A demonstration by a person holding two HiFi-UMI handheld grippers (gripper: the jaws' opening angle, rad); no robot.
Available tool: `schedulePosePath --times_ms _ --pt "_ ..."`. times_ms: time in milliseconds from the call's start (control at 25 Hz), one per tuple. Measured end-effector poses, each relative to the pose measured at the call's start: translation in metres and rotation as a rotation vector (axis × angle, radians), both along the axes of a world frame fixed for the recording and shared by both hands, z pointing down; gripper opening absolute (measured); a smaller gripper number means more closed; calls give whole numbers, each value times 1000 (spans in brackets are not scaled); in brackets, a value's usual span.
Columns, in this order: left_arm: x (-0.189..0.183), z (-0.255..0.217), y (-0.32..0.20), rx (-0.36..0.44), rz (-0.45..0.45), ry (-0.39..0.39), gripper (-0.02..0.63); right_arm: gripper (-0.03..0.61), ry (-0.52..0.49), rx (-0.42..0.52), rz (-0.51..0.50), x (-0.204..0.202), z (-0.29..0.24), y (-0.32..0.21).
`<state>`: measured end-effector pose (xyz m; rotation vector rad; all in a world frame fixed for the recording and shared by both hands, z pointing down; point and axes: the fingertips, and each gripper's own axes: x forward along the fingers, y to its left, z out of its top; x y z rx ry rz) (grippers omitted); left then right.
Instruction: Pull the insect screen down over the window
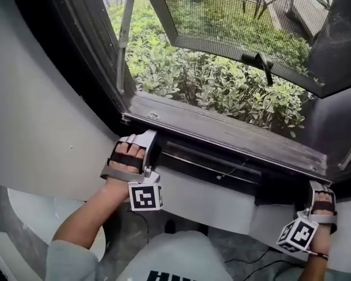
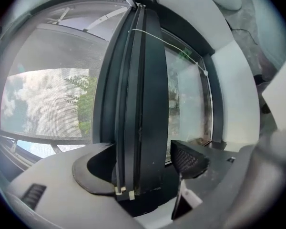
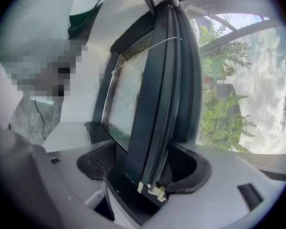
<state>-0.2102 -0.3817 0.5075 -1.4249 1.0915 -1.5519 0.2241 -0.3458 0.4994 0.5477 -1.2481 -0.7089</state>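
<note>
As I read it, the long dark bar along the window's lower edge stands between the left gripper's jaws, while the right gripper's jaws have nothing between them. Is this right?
Not quite. The right gripper view shows the same long dark bar standing between the jaws of the right gripper too. The rest holds: the bar stands between the jaws of the left gripper.

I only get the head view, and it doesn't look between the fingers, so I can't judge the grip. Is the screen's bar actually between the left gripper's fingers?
Observer: Yes. In the left gripper view the dark screen bar runs lengthwise between the left gripper's fingers.
Operator: Clamped?
Observer: Cannot tell; the textured finger sits right beside the bar, contact unclear.
Operator: And the right?
Observer: The right gripper straddles the bar's other end; a thin dark gap shows beside one of its fingers.
</note>
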Motion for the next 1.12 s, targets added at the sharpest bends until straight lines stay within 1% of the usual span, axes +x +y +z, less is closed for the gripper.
schedulePosePath --times_ms 80,160,240,320,440,480,600,680,720,760,800,880,1000,1120 --pt "0 0 2 -57 2 7 370 324 -22 -55 12 0 -3 1" --pt "-2 4 3 -90 1 -13 370 305 -10 -72 22 0 -1 -1" --pt "-2 12 4 -98 6 -14 370 305 11 -51 26 1 4 -3" --pt "-1 15 4 -76 4 -1 371 305 28 7 22 2 6 -7" --pt "0 16 -1 -13 4 -1 381 305 31 162 12 1 7 -15" --pt "-1 17 -3 13 2 -7 402 305 8 230 15 1 8 -17" --pt "-2 17 -9 87 -12 -25 402 305 -84 469 4 1 10 -27" --pt "-4 15 -12 119 -24 -33 402 305 -125 612 -17 -1 6 -33" --pt "-3 13 -14 131 -28 -28 402 305 -141 655 -21 -2 4 -35" --pt "-2 12 -15 143 -27 -16 402 305 -152 675 -20 -2 3 -36" --pt "-1 10 -15 154 -24 -1 400 305 -159 674 -19 -2 2 -35" --pt "1 9 -14 167 -16 20 400 305 -161 625 -15 -3 3 -31" --pt "1 6 -11 178 -15 25 400 305 -154 533 -1 -4 3 -26" --pt "1 4 -9 182 -22 33 399 305 -160 495 20 -4 2 -23"
